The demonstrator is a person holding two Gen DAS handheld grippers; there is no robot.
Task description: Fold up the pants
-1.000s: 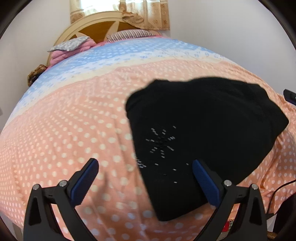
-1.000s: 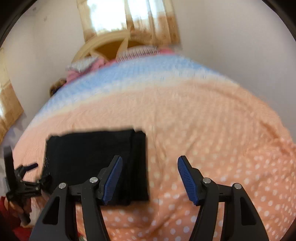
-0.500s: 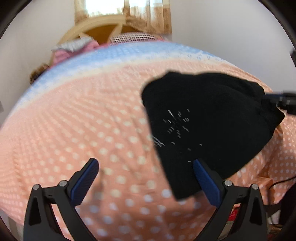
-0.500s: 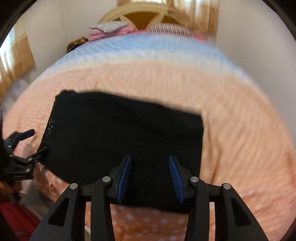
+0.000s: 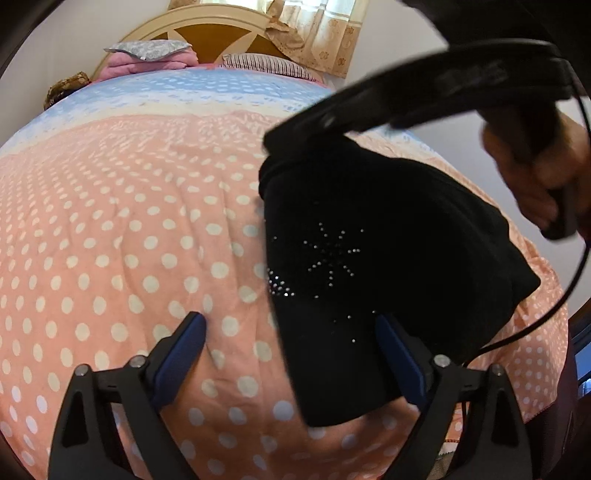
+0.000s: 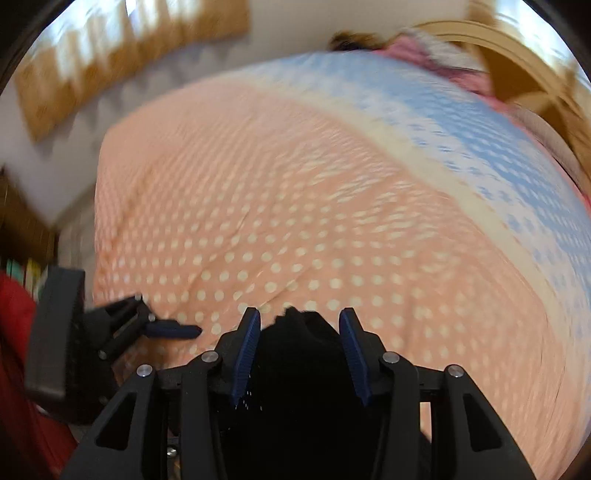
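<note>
Black folded pants (image 5: 388, 236) with a rhinestone star lie on the polka-dot bedspread (image 5: 129, 229). My left gripper (image 5: 291, 347) hangs low over their near left edge. One finger is over the bedspread and the other over the cloth, and the wide jaws are closing with nothing pressed. My right gripper (image 6: 301, 347) points down at the pants' far corner. A bunched peak of black cloth (image 6: 299, 332) stands between its narrowing jaws, and the view is too blurred to show the pads pressing on it. In the left wrist view the right gripper (image 5: 280, 140) arches in from the upper right, held by a hand (image 5: 539, 173).
A wooden headboard (image 5: 221, 33), pillows (image 5: 147, 55) and a curtain (image 5: 317, 33) are at the bed's far end. A black cable (image 5: 561, 295) hangs at the right. The left gripper (image 6: 162, 325) and a red sleeve (image 6: 14, 332) show at the left of the right wrist view.
The right gripper swept across the pants, rolled, and now straddles their far corner with narrower jaws. The left gripper sank slightly toward the near edge and its jaws narrowed a little.
</note>
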